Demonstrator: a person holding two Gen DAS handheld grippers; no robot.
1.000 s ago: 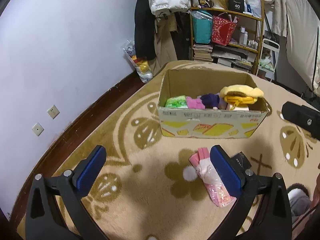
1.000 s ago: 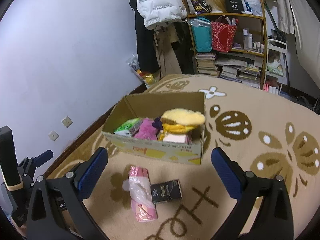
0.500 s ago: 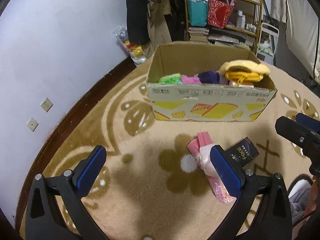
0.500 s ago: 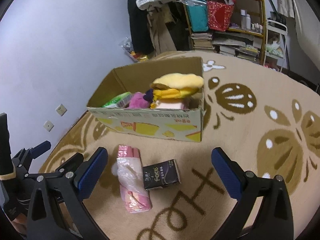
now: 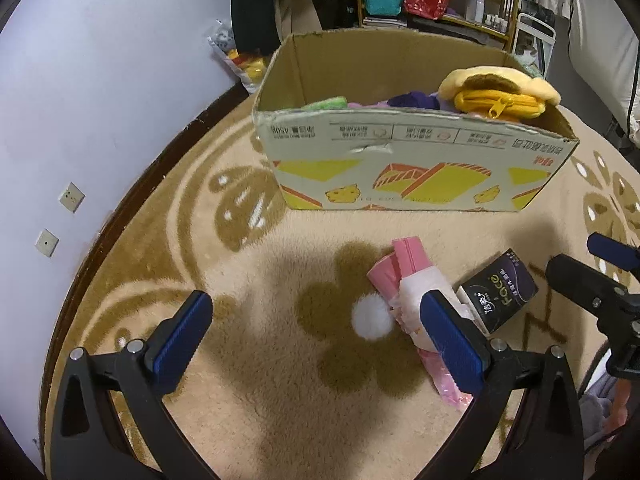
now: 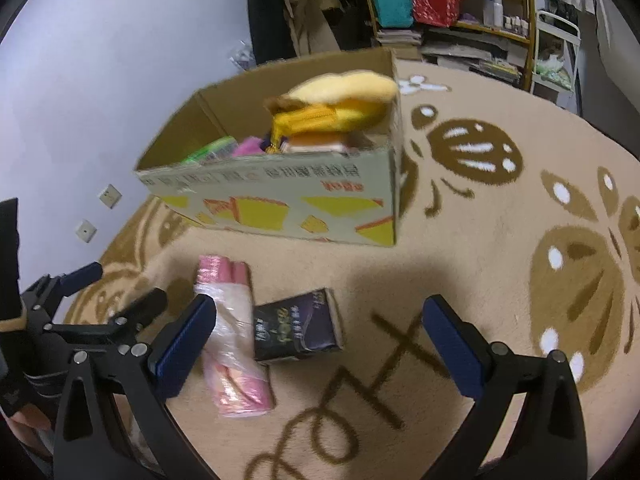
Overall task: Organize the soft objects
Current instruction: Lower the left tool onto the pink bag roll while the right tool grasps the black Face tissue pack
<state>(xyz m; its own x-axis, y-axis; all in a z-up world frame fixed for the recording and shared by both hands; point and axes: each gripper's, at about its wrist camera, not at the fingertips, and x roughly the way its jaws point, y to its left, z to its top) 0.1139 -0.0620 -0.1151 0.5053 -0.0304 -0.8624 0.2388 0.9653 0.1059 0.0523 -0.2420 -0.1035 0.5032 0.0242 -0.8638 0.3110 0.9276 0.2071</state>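
Observation:
A cardboard box (image 5: 408, 168) (image 6: 280, 200) stands on the carpet, holding a yellow plush (image 5: 500, 88) (image 6: 340, 96), a green pack (image 5: 328, 103) and purple and pink soft items. In front of it lie a pink plastic-wrapped pack (image 5: 408, 292) (image 6: 232, 340) and a dark tissue pack (image 5: 498, 290) (image 6: 298, 326). My left gripper (image 5: 316, 336) is open above the carpet; its right finger overlaps the pink pack. My right gripper (image 6: 316, 340) is open over the dark pack, holding nothing. Each gripper shows at the edge of the other's view.
The beige carpet (image 5: 280, 400) has brown patterns. A white wall with two sockets (image 5: 71, 197) runs along the left. Shelves with bags and books (image 6: 436, 4) and hanging clothes stand behind the box. Open carpet lies to the right (image 6: 520, 240).
Both grippers have moved forward and down toward the packs and the box, which now look larger. Both stay open; nothing was picked up.

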